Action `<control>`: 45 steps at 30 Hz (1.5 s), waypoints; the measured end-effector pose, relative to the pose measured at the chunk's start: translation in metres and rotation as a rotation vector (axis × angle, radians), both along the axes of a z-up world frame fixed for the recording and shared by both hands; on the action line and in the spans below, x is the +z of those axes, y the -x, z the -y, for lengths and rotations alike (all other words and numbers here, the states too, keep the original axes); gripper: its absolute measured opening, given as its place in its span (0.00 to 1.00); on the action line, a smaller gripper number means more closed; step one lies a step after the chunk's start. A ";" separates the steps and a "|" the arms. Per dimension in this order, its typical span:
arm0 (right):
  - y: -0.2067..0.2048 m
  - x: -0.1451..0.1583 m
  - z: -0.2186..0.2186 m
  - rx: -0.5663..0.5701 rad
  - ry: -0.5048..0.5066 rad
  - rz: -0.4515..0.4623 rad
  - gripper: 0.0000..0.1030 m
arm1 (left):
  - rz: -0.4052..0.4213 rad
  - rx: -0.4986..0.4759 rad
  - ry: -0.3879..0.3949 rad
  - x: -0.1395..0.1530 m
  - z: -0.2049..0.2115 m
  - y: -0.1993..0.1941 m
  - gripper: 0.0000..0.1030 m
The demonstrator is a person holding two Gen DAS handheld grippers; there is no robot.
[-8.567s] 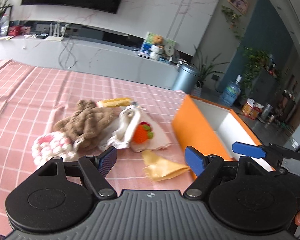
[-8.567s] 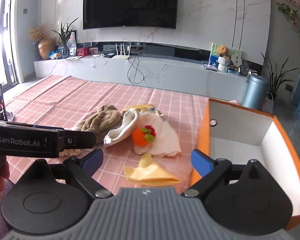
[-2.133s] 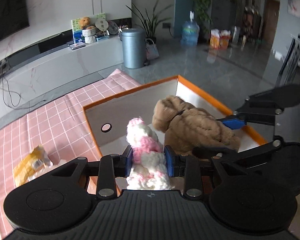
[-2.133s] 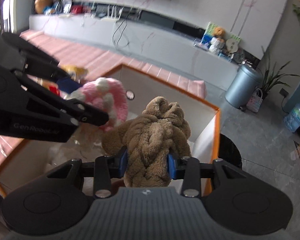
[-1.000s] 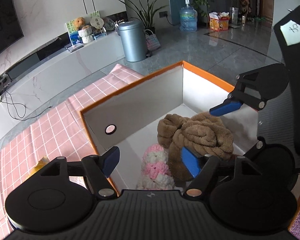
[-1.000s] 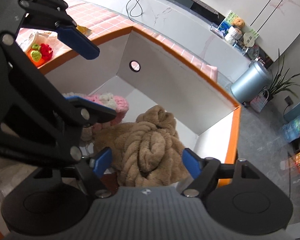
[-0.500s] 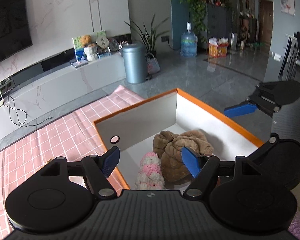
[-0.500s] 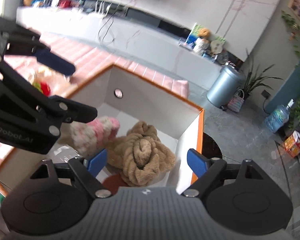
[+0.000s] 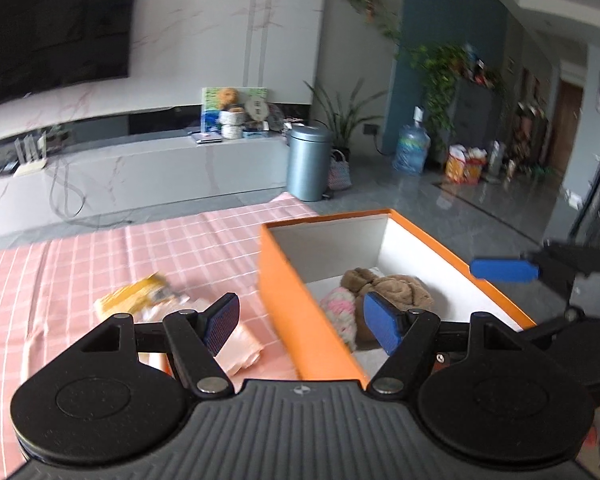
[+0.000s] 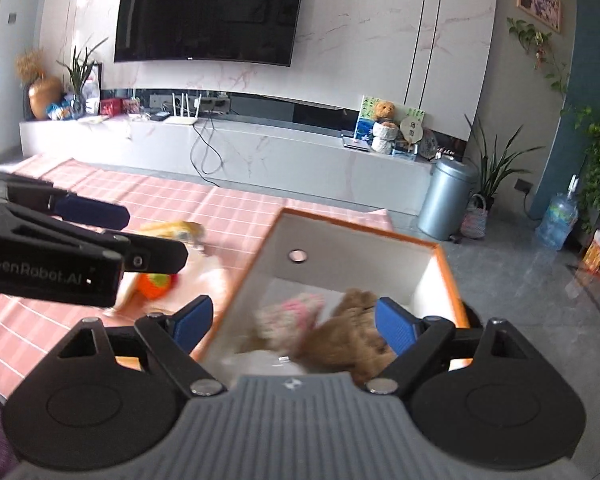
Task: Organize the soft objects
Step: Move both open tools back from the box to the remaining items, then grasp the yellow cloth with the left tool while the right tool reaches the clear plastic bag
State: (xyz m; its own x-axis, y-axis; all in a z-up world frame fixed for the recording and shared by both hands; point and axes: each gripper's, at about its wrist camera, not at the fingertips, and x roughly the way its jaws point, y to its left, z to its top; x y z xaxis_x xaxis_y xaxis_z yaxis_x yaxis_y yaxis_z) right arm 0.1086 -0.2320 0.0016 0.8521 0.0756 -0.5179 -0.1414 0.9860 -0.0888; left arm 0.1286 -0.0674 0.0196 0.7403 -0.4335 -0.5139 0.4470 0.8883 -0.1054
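The orange box (image 9: 292, 288) with white inside stands on the pink checked cloth. In it lie the brown plush braid (image 9: 396, 286) and the pink-and-white knitted piece (image 9: 340, 306); both also show in the right wrist view, the braid (image 10: 352, 336) and the knit (image 10: 292, 312). My left gripper (image 9: 300, 322) is open and empty, above the box's left wall. My right gripper (image 10: 290, 322) is open and empty over the box. On the cloth lie a yellow item (image 9: 134, 298), a pale pink cloth (image 9: 240, 346) and an orange knitted toy (image 10: 156, 282).
The pink checked cloth (image 9: 100, 256) covers the surface left of the box. A grey bin (image 10: 446, 196) and a long white TV bench (image 10: 220, 148) stand behind. The box's far wall has a round hole (image 10: 298, 255).
Both grippers let go of the knit and the braid in the box, then pulled back and up. The left gripper has swung left, so the items on the cloth show again.
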 end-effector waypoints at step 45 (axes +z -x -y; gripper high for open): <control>-0.042 -0.103 -0.160 0.145 0.186 -0.134 0.65 | -0.263 0.222 0.175 -0.102 -0.148 0.009 0.77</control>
State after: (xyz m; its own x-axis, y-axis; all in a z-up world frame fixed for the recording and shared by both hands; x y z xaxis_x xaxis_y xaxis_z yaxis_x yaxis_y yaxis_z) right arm 0.1510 -0.0718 -0.1011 0.7623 0.0848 -0.6417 -0.3025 0.9232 -0.2373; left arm 0.1200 0.0808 -0.0826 0.6785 -0.3757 -0.6313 0.1833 0.9187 -0.3498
